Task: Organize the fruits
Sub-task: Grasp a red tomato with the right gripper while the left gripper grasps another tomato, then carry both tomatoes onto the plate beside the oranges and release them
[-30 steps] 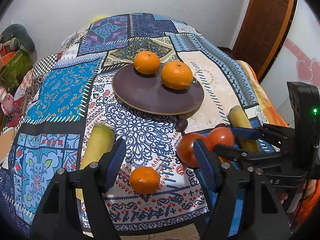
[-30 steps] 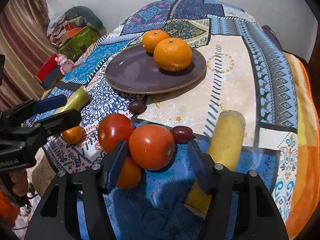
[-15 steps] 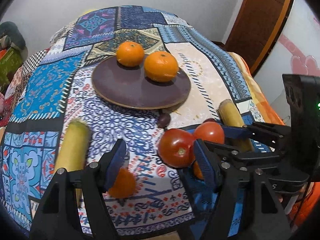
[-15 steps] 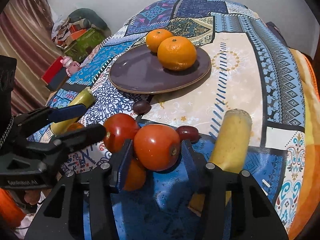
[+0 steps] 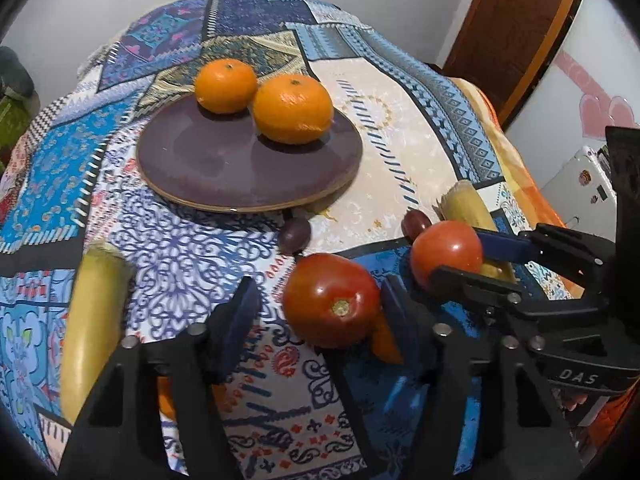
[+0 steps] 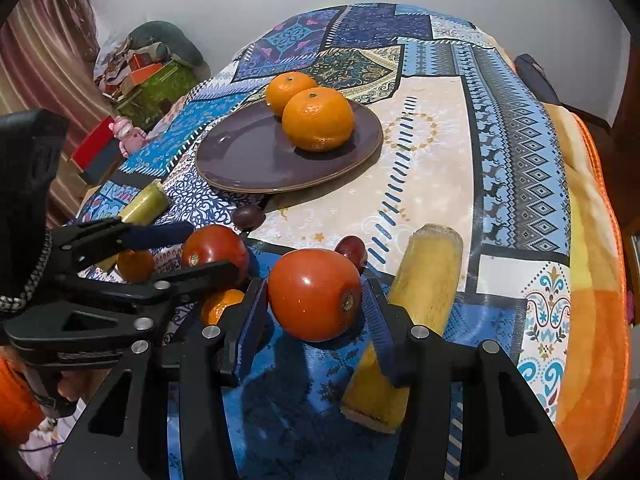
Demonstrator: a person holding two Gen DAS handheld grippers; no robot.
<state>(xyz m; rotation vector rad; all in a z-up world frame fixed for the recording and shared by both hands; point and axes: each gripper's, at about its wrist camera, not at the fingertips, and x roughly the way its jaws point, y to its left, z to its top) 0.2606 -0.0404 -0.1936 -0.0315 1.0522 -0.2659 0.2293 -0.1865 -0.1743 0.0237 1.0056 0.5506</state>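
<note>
A patterned patchwork cloth (image 5: 400, 128) covers the table. A purple plate (image 5: 224, 168) sits toward its far side and carries two oranges (image 5: 294, 109), touching each other.

Right gripper (image 6: 316, 304): both blue pads press the sides of a tomato (image 6: 314, 300), so it is clamped on that fruit, which rests low over the blue patch of cloth. A cut yellow stalk (image 6: 416, 304) lies just beside its right finger.

Left gripper (image 5: 316, 312): its jaws are closing with a second tomato (image 5: 331, 300) between them. The right pad is at the fruit's side; the left pad stands clear of it, so no grip is made. An orange (image 5: 384, 340) lies partly hidden behind that right finger. Another yellow stalk (image 5: 94, 320) lies to the left.

Two dark grapes (image 5: 295, 235) lie on the cloth between plate and tomatoes.
</note>
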